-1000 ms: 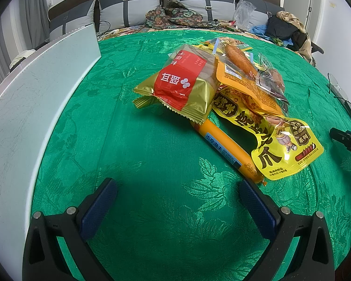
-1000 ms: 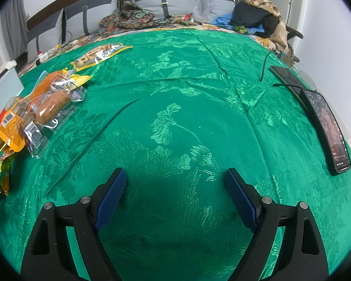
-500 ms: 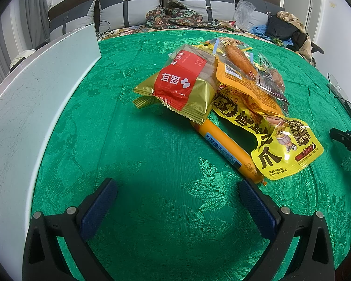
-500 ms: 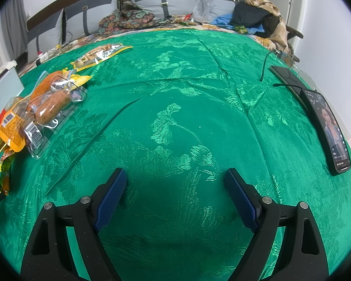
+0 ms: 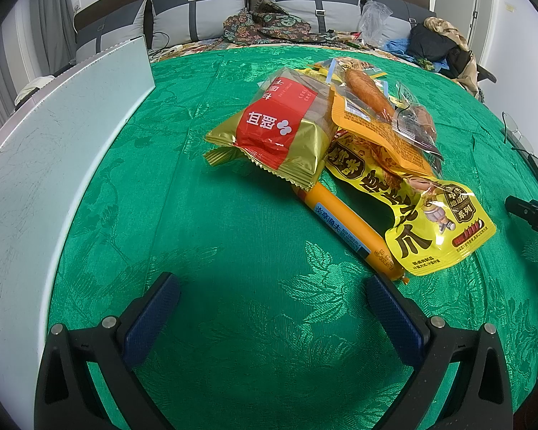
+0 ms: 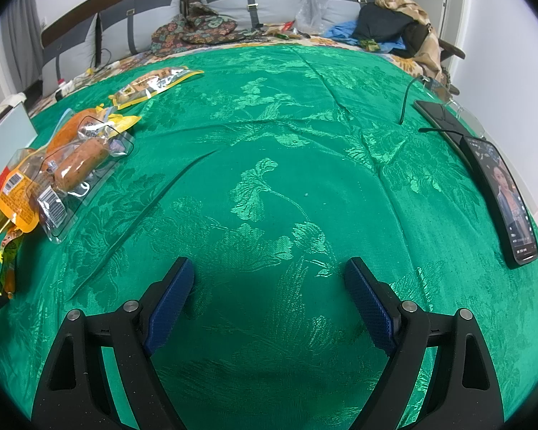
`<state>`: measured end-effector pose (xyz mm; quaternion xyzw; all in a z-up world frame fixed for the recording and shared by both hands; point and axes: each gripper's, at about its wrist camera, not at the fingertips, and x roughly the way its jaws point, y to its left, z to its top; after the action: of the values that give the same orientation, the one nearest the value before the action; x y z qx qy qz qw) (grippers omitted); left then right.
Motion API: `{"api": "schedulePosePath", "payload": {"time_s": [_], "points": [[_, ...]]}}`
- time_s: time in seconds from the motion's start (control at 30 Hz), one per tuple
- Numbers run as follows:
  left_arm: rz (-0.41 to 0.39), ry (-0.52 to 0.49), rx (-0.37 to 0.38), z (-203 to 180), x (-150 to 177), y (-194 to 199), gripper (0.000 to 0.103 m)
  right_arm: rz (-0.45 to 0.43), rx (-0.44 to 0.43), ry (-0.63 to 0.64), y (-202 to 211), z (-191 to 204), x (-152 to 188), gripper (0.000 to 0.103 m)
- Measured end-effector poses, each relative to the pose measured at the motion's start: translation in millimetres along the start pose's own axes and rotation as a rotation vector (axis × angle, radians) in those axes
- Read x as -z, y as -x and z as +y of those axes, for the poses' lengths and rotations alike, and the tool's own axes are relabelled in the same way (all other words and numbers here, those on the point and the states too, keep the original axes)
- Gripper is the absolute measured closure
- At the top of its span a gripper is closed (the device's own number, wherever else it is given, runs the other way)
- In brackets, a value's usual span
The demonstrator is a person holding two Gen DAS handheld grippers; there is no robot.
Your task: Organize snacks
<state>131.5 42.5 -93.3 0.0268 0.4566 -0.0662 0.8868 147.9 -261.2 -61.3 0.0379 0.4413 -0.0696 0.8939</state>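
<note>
Both tongs hung released and empty: the left gripper point(image 5: 269, 308) sat near the heaped snacks point(image 5: 340, 143), the right gripper point(image 6: 269, 294) over bare green cloth point(image 6: 287, 143). Pulling the orange sausage stick point(image 5: 344, 229), seemingly pinned beneath, might have scattered the slippery packets.

A green damask cloth point(image 6: 269, 165) covers the bed. Grey cushions point(image 5: 312, 3) line a dark headboard point(image 6: 107, 3) beneath white walls point(image 6: 502, 18). Patterned fabric point(image 6: 197, 28), a clear bag point(image 6: 314, 3) and heaped clothes point(image 6: 394, 25) lie at the far end. A white panel point(image 5: 53, 150) stands at the left edge; grey curtains point(image 5: 50, 36) hang beyond.
</note>
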Motion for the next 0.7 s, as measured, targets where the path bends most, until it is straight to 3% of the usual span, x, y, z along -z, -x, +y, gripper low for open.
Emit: {"api": "schedulePosePath", "payload": {"time_s": [0.6,0.7], "points": [[0.021,-0.004,0.006,4,5,8,0.000,0.000,0.000,-0.001,0,0,0,0.014],[0.019,0.041,0.012,13,15,19,0.000,0.000,0.000,-0.001,0,0,0,0.014]]}}
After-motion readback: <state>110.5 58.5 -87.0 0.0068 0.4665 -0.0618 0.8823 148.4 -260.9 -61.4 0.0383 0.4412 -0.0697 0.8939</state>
